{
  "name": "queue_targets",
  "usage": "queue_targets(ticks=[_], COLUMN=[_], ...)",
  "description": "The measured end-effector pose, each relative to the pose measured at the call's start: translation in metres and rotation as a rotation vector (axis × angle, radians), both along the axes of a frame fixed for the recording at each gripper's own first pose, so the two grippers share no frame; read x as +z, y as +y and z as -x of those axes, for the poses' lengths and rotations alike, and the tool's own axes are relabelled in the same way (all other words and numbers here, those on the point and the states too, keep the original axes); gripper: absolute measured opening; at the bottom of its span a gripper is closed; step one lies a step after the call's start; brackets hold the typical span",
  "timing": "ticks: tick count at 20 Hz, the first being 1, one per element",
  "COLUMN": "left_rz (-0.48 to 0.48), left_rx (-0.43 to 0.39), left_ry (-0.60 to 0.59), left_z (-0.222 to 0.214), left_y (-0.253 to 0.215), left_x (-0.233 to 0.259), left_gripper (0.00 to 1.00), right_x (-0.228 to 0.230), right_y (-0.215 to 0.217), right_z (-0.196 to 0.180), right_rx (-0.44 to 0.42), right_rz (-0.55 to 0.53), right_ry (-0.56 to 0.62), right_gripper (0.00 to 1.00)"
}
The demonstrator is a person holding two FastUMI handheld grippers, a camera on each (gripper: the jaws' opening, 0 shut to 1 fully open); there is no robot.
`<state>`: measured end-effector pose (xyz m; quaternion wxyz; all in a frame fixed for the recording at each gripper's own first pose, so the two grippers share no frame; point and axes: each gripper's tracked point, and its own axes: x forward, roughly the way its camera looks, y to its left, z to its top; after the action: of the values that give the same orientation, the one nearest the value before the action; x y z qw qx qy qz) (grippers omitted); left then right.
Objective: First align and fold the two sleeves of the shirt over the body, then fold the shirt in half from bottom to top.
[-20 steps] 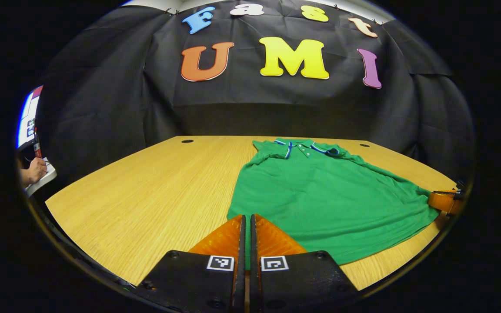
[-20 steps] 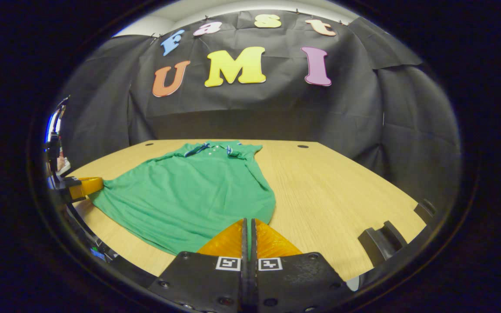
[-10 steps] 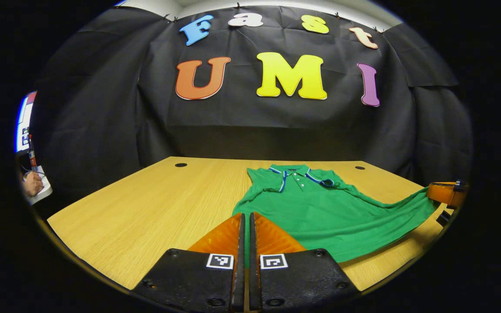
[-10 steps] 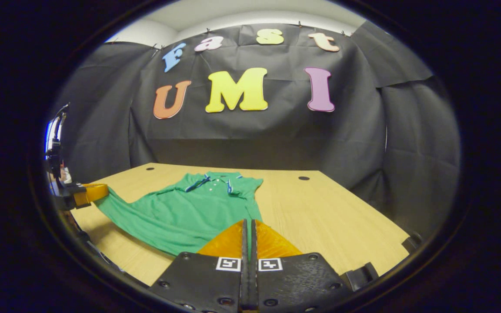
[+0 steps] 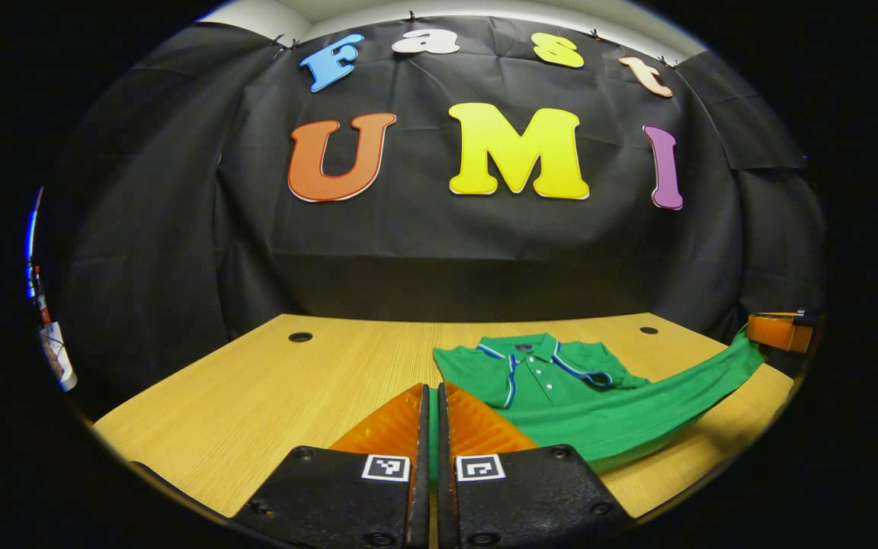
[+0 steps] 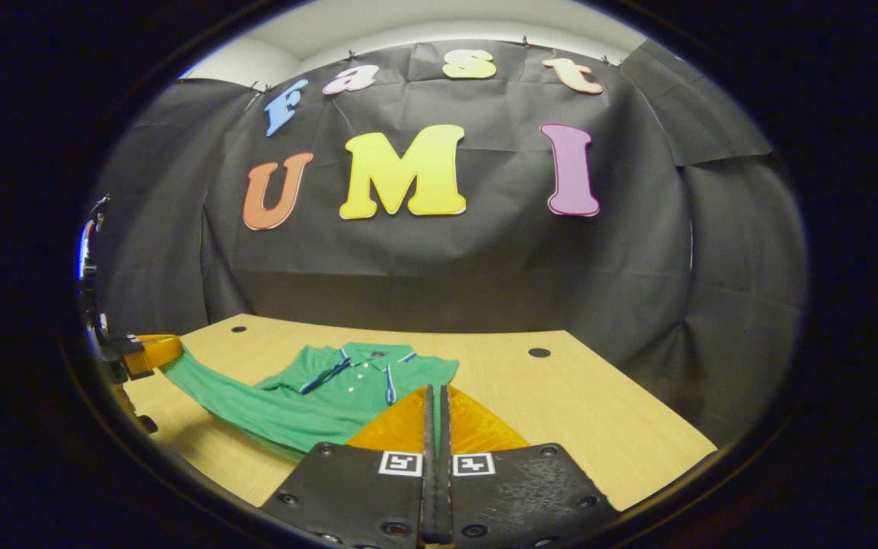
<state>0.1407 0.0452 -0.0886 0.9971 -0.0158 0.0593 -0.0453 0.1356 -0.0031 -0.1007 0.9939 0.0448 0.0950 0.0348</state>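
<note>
The green shirt (image 5: pixel 561 381) lies on the wooden table (image 5: pixel 256 404), collar at the far end, its near hem raised off the surface. The left gripper (image 5: pixel 432 396) pinches the hem's left corner between closed fingers; the right gripper (image 6: pixel 434 396) pinches the right corner likewise

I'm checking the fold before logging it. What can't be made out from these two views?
- Left gripper view: the left gripper hides the near hem corner of the shirt between its jaws.
- Right gripper view: the right gripper covers its hem corner likewise.
- Both views: the folded sleeves lie under the raised fabric.
- Table: its near edge is cut off.
</note>
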Motion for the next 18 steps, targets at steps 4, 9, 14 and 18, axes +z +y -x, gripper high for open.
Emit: queue_targets(ticks=[4, 9, 14, 18], left_rz=[0.004, 0.025, 0.044, -0.016], left_rx=[-0.018, -0.002, 0.019, 0.017], left_ry=[-0.030, -0.060, -0.052, 0.000], left_z=[-0.067, -0.146, -0.219, -0.262], left_y=[-0.013, -0.017, -0.018, -0.018], left_x=[0.028, 0.055, 0.042, -0.006], left_gripper=[0.09, 0.10, 0.10, 0.10], right_x=[0.031, 0.049, 0.037, -0.007], right_y=[0.000, 0.003, 0.019, 0.023], right_z=[-0.070, -0.154, -0.235, -0.287], right_rx=[-0.030, -0.086, -0.084, -0.101], right_rz=[0.003, 0.016, 0.048, 0.076], right_ry=[-0.037, -0.051, -0.037, 0.014], right_gripper=[0.00, 0.00, 0.00, 0.00])
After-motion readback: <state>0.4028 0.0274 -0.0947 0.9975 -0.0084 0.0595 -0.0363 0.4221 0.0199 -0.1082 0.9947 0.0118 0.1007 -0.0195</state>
